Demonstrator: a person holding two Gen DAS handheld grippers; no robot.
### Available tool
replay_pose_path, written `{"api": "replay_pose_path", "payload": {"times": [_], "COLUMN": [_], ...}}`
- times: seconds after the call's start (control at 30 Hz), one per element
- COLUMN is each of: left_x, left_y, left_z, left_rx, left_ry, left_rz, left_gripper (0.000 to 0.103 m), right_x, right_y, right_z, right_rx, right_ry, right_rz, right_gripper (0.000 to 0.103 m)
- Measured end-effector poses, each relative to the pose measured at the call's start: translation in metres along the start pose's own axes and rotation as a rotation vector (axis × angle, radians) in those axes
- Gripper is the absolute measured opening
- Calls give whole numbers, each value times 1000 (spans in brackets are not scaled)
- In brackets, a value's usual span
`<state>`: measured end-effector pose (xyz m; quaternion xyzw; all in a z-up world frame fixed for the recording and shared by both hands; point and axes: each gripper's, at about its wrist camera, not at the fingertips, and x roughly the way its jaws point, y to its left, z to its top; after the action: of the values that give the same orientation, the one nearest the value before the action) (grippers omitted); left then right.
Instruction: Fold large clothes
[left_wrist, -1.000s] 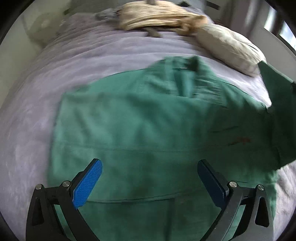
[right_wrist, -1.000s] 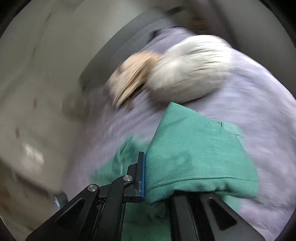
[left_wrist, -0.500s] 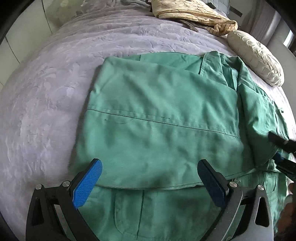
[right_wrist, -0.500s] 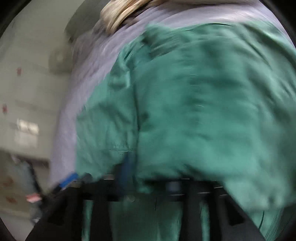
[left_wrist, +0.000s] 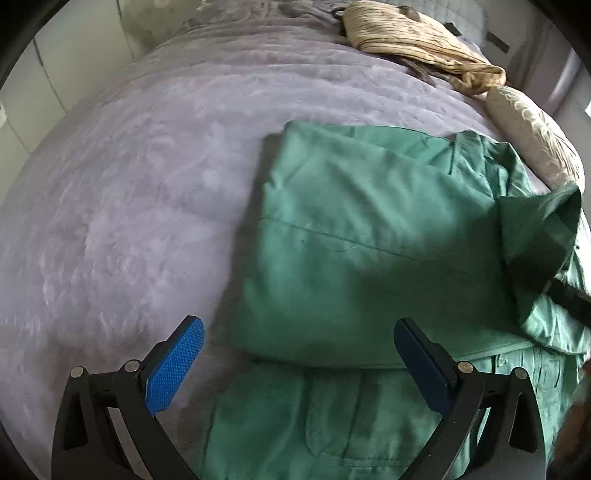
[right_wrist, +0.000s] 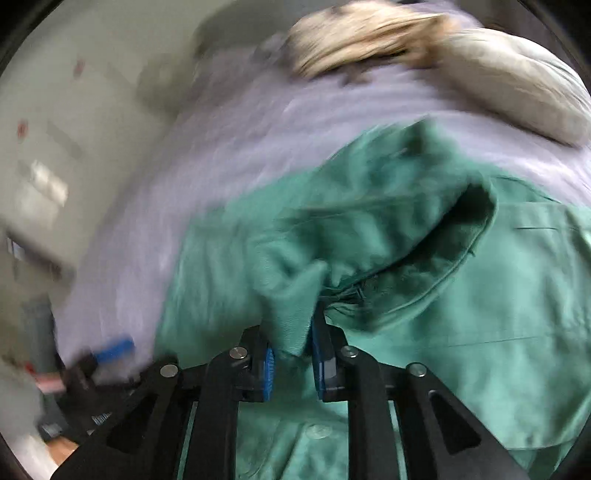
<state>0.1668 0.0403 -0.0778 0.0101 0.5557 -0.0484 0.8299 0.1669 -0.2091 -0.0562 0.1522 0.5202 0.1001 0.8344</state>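
Green shirt (left_wrist: 369, 236) on bed (left_wrist: 129, 184), one side folded in. Our right hand-held gripper (right_wrist: 291, 363) pinches sleeve; left hand-held gripper (left_wrist: 299, 365) wide, empty. We judge roughly halfway.

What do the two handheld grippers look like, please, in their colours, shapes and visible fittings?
The left gripper and right gripper each have black angular linkage arms with triangular cut-outs and round silver pivot bolts. Their fingers carry flat, rectangular blue pads with a fine cross-hatched texture. No cables or sleeves show.

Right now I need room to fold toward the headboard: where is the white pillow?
In the left wrist view the pillow lies at the upper right, beyond the green shirt, next to the tan cloth.
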Motion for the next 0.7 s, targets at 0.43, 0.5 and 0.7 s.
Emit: {"api": "replay_pose_path", "payload": {"times": [0.43,0.5,0.7], "left_x": [17,33,52], "left_y": [-61,-78,-114], "left_z": [13,17,26], "left_rx": [77,99,122], "left_ry": [62,102,142], "left_rz": [-202,-230,-245], "left_gripper": [103,103,94], "right_x": [-65,-85,-105], "right_y": [-122,-162,-236], "right_z": [-105,-125,-151], "right_rx": [443,595,928], "right_ry": [34,-35,-268], "right_rz": [110,131,273], "right_gripper": [56,58,62]}}
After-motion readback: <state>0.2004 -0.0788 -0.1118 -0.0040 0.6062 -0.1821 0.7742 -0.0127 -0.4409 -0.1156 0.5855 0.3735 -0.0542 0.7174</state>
